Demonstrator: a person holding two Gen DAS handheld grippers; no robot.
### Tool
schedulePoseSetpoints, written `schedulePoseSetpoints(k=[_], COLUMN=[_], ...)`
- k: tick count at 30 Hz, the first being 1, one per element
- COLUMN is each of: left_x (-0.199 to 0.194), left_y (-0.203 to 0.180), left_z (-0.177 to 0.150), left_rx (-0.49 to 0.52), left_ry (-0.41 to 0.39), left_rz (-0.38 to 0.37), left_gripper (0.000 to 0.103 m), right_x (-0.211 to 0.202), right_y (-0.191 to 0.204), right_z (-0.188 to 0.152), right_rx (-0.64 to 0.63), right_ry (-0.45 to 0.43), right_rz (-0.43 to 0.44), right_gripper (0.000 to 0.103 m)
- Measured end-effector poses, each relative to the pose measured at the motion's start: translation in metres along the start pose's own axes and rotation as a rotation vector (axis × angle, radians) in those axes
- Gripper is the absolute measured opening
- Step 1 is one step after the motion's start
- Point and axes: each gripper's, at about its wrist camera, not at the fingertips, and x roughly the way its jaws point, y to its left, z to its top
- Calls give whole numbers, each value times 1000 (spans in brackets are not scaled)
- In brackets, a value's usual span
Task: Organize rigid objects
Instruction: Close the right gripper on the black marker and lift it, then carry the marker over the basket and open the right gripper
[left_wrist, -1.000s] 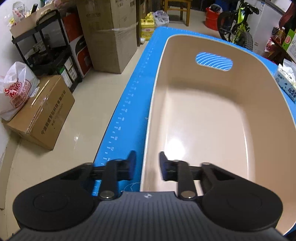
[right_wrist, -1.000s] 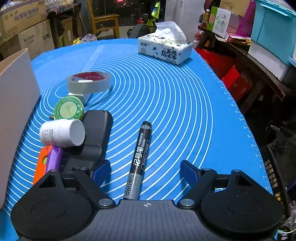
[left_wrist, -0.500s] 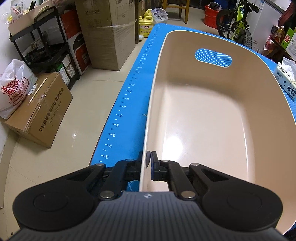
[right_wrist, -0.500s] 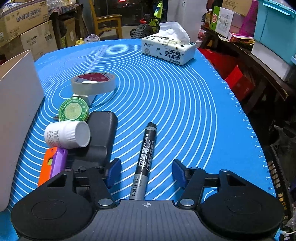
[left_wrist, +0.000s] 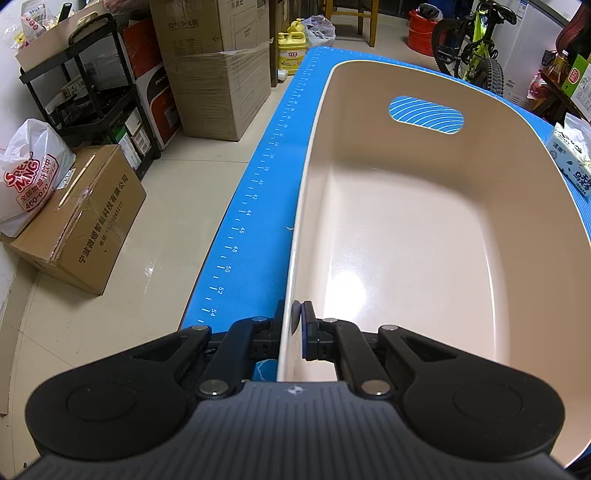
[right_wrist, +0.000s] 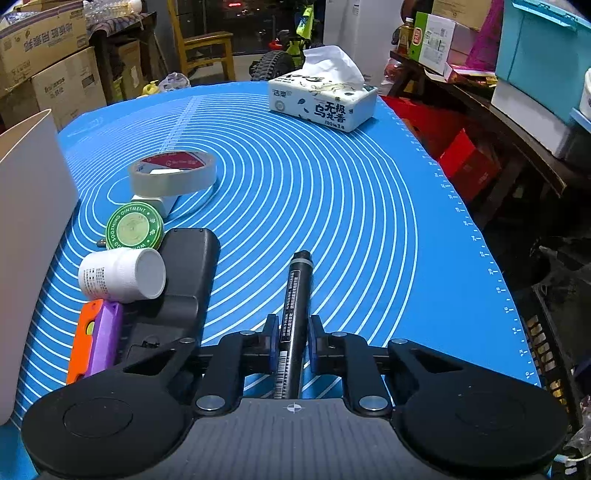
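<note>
Since a second ago, your left tool (left_wrist: 296, 325) has closed from straddling the rim to pinching it, and your right tool's jaws have just been closing in on the marker that lay loose between them.

Left wrist view: your left tool is clamped on the near wall of the beige plastic basin (left_wrist: 424, 240), one pad outside the rim and one inside. The basin stands on the blue mat (left_wrist: 258, 206) covering the table, close to the mat's ruler-marked edge. Its far wall has an oval handle cutout. A tissue pack (left_wrist: 572, 155) sits beyond its right rim. On the floor to the left are a cardboard box (left_wrist: 85, 225) and a white shopping bag (left_wrist: 29, 173).

Right wrist view: your right tool (right_wrist: 293, 338) has its pads narrowed onto the barrel of the black marker (right_wrist: 297, 295), which points away from you and lies on the mat. To the left sit a dark grey case (right_wrist: 188, 266), a white pill bottle (right_wrist: 122, 273) lying on its side against it, a green ointment tin (right_wrist: 135, 227), a roll of tape (right_wrist: 171, 173), and an orange and purple utility knife (right_wrist: 94, 339). The basin's wall rises at the left edge.
</note>
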Motion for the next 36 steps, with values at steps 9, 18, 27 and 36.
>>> schedulePoseSetpoints(k=[9,18,27,36], left_x=[0,1,1,3], left_y=[0,1,0,1], left_z=[0,-1,-1,-2], left_rx=[0,-4,-5,-2], left_ry=[0,-1,0,6], left_rz=[-1,-3,-6,-8], left_gripper=[8,8,8,7], right_x=[-23,-78,-106,-95], right_y=[5,46,112,186], right_z=[10,59,104,106], right_rx=[17,-20,-93,-186], right_ry=[-80,-268,-362,-310], right_rz=[23,161,320,418], right_gripper=[25,25,25,25])
